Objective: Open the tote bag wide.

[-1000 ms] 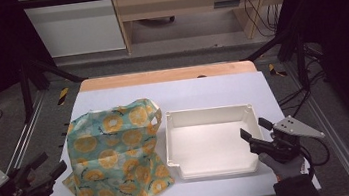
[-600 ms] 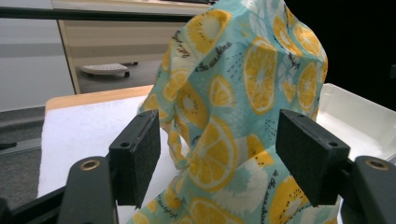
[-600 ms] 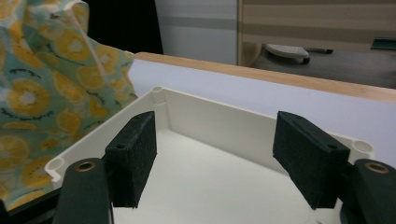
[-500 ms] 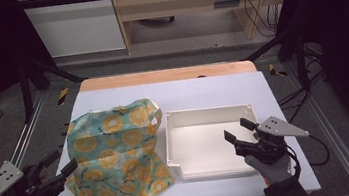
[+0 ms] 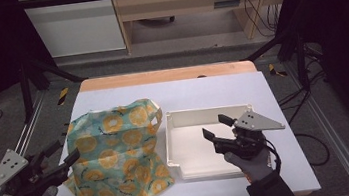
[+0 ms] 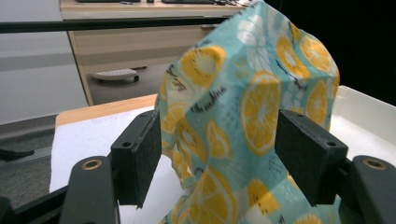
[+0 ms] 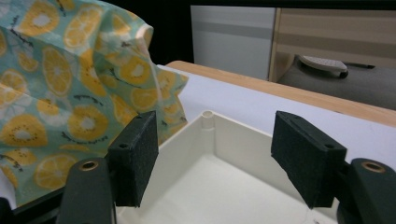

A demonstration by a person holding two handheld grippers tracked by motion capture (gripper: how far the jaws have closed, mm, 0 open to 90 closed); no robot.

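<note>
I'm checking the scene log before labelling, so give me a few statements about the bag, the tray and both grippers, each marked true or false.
1. The fruit-print bag lies left of the white tray on the table. True.
2. The white tray holds several objects. False: it is empty.
3. The right gripper hovers over the tray, open. True.
4. The left gripper is shut on the bag. False: its jaws are open, at the bag's left edge.
</note>
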